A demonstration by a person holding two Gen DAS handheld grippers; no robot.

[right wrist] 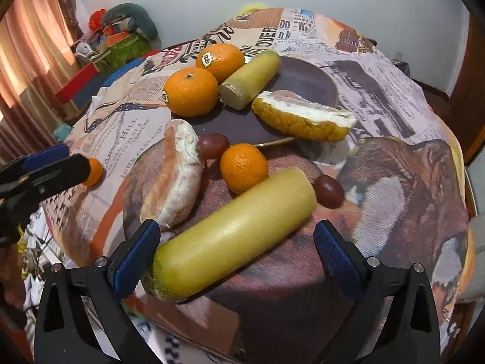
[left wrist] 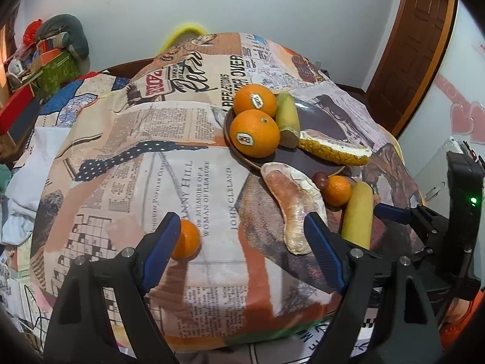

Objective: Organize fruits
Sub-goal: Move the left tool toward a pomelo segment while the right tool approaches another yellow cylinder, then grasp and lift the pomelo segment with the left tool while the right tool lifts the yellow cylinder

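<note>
We hold both tongs wide and empty: right gripper (right wrist: 236, 257) straddles the long yellow-green piece (right wrist: 233, 233) at lower centre — aligned for pickup; left gripper (left wrist: 242, 251) hovers beside the small orange (left wrist: 186, 239).

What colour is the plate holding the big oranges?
Dark purplish-brown plate, clearest in the right wrist view.
</note>
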